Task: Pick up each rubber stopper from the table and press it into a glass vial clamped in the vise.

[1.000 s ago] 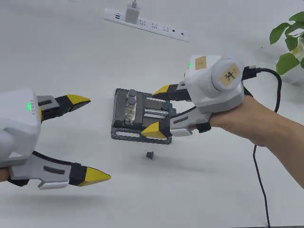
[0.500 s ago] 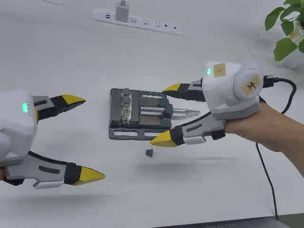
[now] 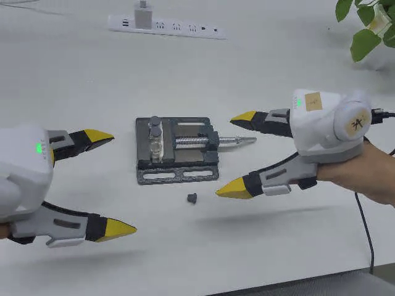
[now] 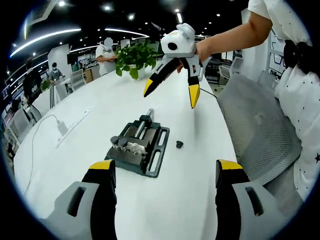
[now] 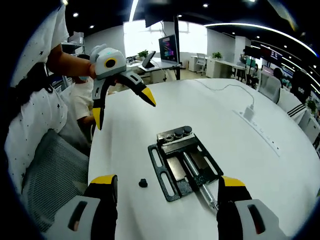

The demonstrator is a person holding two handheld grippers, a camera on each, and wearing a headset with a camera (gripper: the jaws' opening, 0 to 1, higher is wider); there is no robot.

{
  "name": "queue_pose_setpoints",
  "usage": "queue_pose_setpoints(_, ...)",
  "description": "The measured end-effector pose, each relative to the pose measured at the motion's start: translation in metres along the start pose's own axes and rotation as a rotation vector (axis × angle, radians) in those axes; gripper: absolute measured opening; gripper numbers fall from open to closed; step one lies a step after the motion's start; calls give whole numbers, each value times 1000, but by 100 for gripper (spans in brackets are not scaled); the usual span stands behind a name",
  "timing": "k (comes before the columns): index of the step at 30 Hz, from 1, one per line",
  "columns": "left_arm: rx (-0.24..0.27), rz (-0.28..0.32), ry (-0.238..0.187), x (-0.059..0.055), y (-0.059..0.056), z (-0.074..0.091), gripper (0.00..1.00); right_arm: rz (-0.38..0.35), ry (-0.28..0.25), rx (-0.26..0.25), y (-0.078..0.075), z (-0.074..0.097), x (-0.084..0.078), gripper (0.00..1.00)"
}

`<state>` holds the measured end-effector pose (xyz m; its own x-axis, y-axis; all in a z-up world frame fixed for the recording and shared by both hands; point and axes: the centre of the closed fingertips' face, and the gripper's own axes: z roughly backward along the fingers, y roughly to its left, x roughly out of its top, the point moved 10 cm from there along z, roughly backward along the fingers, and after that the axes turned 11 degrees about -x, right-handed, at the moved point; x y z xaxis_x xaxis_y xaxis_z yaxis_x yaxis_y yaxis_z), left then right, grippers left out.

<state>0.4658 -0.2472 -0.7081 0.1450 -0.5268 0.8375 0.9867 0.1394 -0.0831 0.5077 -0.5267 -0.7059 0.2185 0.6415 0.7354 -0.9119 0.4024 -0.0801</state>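
Beside the vise [image 3: 194, 159], left gripper [image 3: 118, 182] fingers wide apart, empty, right gripper [image 3: 229, 155] likewise.

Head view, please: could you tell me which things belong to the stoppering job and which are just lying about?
Job: vise, glass vials clamped in it, loose rubber stopper, left gripper, right gripper, both open.
Lying about: power strip, plant.

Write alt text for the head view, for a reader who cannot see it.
A small black vise sits on a white table, clamping glass vials topped with grey stoppers, with one loose rubber stopper lying in front of it. The left gripper and right gripper hover open on either side.
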Motion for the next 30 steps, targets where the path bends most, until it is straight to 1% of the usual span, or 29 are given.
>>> queue_pose_setpoints(2, -12, -10, 14, 3, 1, -4, 77, -9, -10, -4, 0, 4, -4, 81)
queue_pose_setpoints(5, -32, -32, 34, 8, 3, -11, 71, -7, -12, -7, 2, 8, -9, 82)
queue_pose_setpoints(7, -50, -43, 48, 11, 3, -18, 64, -14, -20, -11, 0, 13, -16, 82)
queue_pose_setpoints(11, -84, -49, 72, 13, 3, -34, 54, -26, -36, -24, 1, 18, -19, 82)
queue_pose_setpoints(14, -119, -59, 98, 11, 3, -50, 46, -42, -57, -32, 2, 23, -23, 82)
queue_pose_setpoints(18, -148, -75, 112, 7, 5, -68, 37, -50, -58, -38, 6, 27, -27, 82)
queue_pose_setpoints(19, -158, -78, 122, 5, 6, -73, 34, -55, -63, -38, 7, 28, -29, 82)
queue_pose_setpoints(22, -181, -99, 156, -2, 7, -86, 32, -56, -68, -47, 5, 32, -36, 83)
queue_pose_setpoints(25, -197, -114, 166, -4, 7, -96, 28, -56, -73, -50, 5, 33, -39, 86)
queue_pose_setpoints(27, -209, -141, 177, -5, 7, -102, 25, -55, -73, -50, 6, 34, -40, 86)
queue_pose_setpoints(30, -209, -144, 177, -6, 8, -108, 20, -50, -76, -51, 7, 34, -42, 86)
